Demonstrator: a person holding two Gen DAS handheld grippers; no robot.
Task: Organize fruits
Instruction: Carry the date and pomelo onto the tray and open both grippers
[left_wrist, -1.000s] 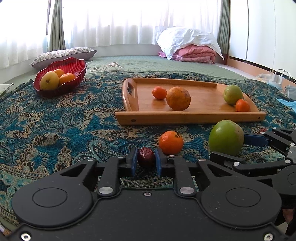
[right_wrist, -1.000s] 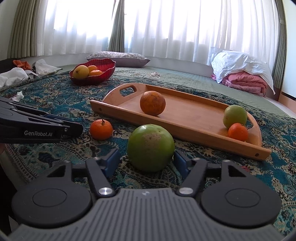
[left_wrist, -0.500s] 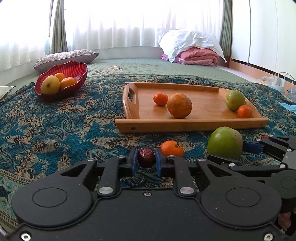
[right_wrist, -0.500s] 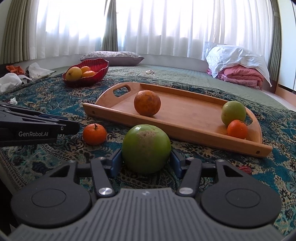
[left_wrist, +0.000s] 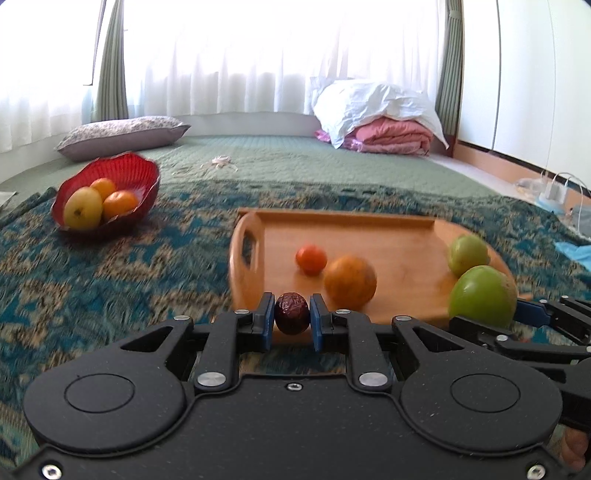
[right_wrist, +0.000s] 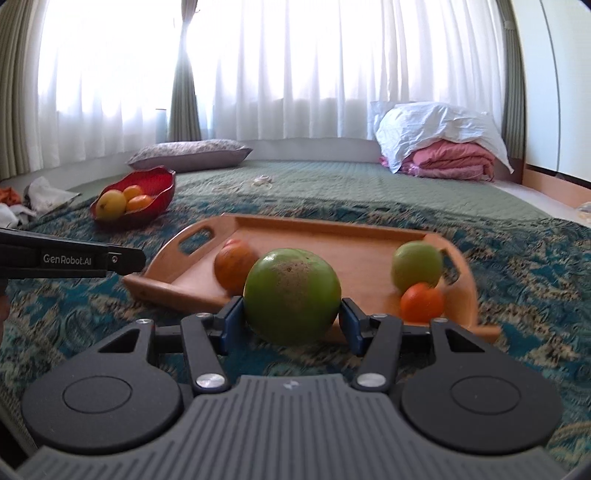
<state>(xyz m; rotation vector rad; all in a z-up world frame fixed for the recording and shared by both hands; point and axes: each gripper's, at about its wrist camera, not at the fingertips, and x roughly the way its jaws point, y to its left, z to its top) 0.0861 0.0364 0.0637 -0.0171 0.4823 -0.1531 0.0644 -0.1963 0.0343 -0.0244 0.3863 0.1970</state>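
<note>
My left gripper (left_wrist: 291, 317) is shut on a small dark red wrinkled fruit (left_wrist: 291, 313), held above the blanket just before the wooden tray (left_wrist: 369, 225). My right gripper (right_wrist: 291, 321) is shut on a large green fruit (right_wrist: 291, 290), lifted near the tray's front edge; it also shows in the left wrist view (left_wrist: 482, 295). On the tray lie a large orange (left_wrist: 350, 281), a small tangerine (left_wrist: 311, 259), a green fruit (right_wrist: 416, 265) and another tangerine (right_wrist: 422, 302).
A red bowl (left_wrist: 125, 173) with a yellow fruit and two oranges stands at the back left on the patterned blanket (left_wrist: 110, 280). A pillow (left_wrist: 122, 134) and folded bedding (left_wrist: 388, 122) lie by the window. Cables (left_wrist: 554, 188) lie at the far right.
Both grippers have risen and moved forward toward the tray with their fruits. The right gripper closed on the green fruit. The loose tangerine on the blanket has dropped out of view.
</note>
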